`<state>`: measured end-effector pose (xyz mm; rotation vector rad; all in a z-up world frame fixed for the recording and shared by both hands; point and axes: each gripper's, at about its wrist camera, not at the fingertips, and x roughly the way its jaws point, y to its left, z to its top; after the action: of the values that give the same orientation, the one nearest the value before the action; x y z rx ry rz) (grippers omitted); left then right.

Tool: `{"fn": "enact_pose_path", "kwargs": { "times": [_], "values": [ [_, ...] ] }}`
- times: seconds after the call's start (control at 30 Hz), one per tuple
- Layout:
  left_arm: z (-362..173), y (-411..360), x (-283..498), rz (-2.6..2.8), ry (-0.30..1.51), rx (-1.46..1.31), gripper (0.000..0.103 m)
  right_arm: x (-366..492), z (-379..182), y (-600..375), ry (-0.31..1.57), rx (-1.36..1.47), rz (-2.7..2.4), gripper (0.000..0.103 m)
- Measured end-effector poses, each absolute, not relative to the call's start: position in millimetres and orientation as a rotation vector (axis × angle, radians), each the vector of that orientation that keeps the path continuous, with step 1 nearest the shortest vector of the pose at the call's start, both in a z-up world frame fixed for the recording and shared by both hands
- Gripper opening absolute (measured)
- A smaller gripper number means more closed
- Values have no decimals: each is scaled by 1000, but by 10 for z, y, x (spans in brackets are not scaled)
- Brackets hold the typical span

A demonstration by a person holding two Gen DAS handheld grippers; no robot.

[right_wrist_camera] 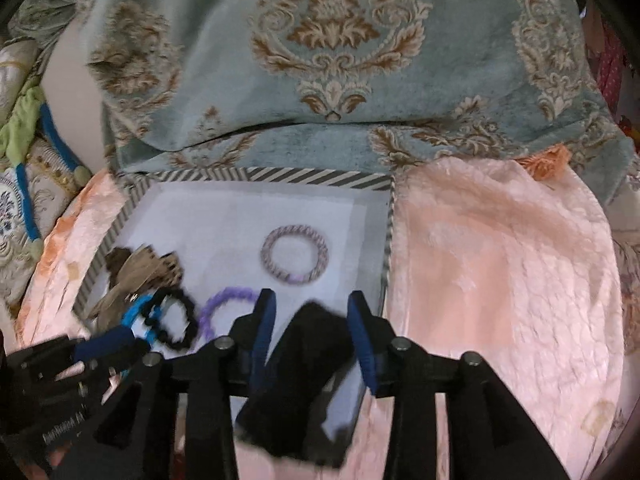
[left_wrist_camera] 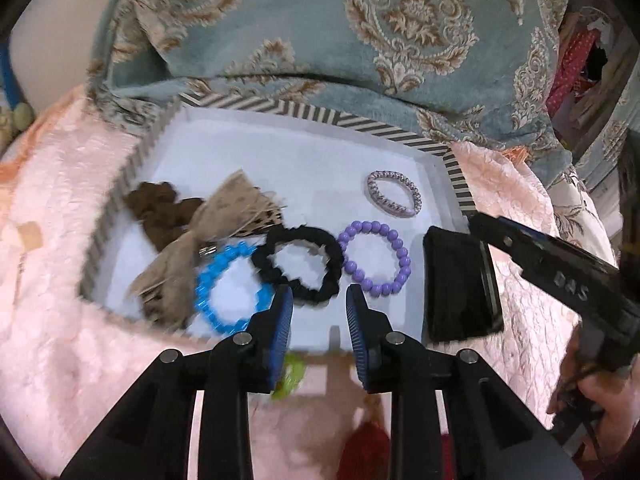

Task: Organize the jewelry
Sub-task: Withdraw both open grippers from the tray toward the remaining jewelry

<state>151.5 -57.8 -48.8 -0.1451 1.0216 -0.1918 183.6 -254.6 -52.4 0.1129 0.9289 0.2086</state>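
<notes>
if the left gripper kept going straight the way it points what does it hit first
Most likely the black scrunchie: it lies just ahead of the left gripper, in line with the gap between its open, empty jaws, inside the striped tray. Depth is unclear, so it might touch the tray floor first.

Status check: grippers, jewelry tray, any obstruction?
Left hand-held gripper open over black scrunchie. Right hand-held gripper open around black pouch. Tray unobstructed.

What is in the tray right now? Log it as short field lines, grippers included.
tray: striped rim, white floor
rings: blue bead bracelet, black scrunchie, purple bead bracelet, lilac woven band
left side: tan and brown hair bows
right edge: black pad
left gripper: open, empty
right gripper: open, black pad between fingers
</notes>
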Motion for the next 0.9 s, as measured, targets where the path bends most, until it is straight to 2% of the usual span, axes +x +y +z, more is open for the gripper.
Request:
{"fn": "enact_pose_path", "kwargs": {
  "times": [0.43, 0.9],
  "values": [
    [-248, -402, 763, -91, 934, -58, 11, 916, -420, -2374, 922, 147, 269, 46],
    [-77, -306, 363, -44, 876, -49, 11, 336, -193, -2231, 871, 125, 320, 52]
  ]
}}
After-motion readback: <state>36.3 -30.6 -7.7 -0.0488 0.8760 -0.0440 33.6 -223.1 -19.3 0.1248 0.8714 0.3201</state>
